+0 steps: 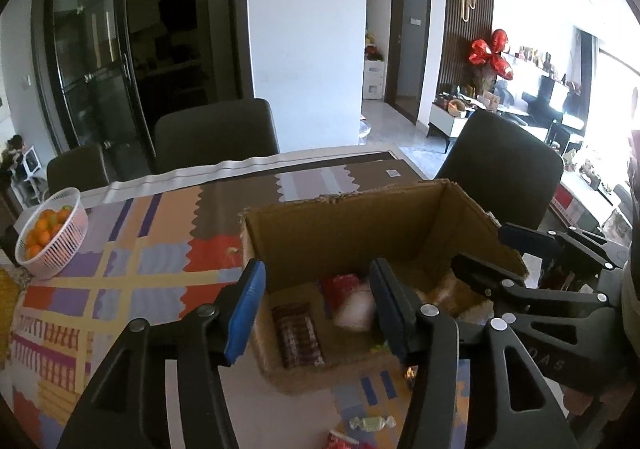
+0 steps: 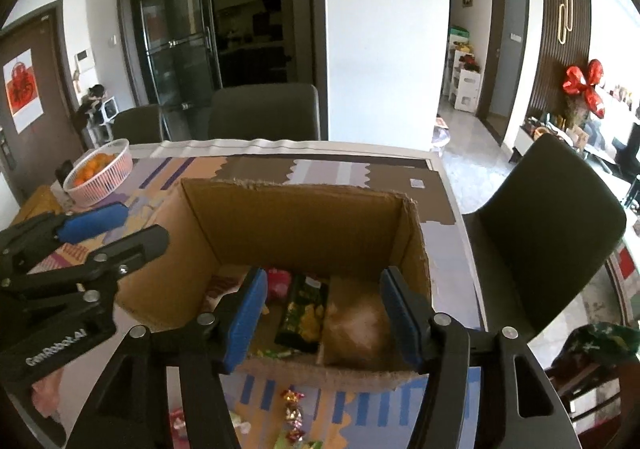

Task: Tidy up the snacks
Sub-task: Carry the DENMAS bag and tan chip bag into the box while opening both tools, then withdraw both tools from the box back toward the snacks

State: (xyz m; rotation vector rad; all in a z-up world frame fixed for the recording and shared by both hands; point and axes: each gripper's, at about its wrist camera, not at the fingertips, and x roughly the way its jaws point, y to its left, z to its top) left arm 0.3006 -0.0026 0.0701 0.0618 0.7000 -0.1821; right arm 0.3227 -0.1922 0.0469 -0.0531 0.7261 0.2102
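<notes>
An open cardboard box [image 1: 360, 233] [image 2: 300, 225] stands on the patterned tablecloth. It holds a dark striped bar [image 1: 298, 337], a red packet [image 1: 340, 287], a black-and-yellow packet [image 2: 304, 313], a blurred white-pink snack [image 1: 356, 309] and a blurred orange snack [image 2: 356, 325]. My left gripper [image 1: 318, 309] [image 2: 120, 233] hovers open over the box's left half, its blue pads clear of the white-pink snack below. My right gripper [image 2: 324, 317] [image 1: 492, 249] hovers open over the right half, above the orange snack. Loose wrapped candies [image 1: 370, 423] [image 2: 292, 409] lie in front of the box.
A pink basket of oranges [image 1: 52, 237] [image 2: 100, 173] sits at the table's far left. Dark chairs [image 1: 216, 133] [image 2: 548, 233] stand behind the table and to its right. The table's right edge [image 2: 460, 217] runs close beside the box.
</notes>
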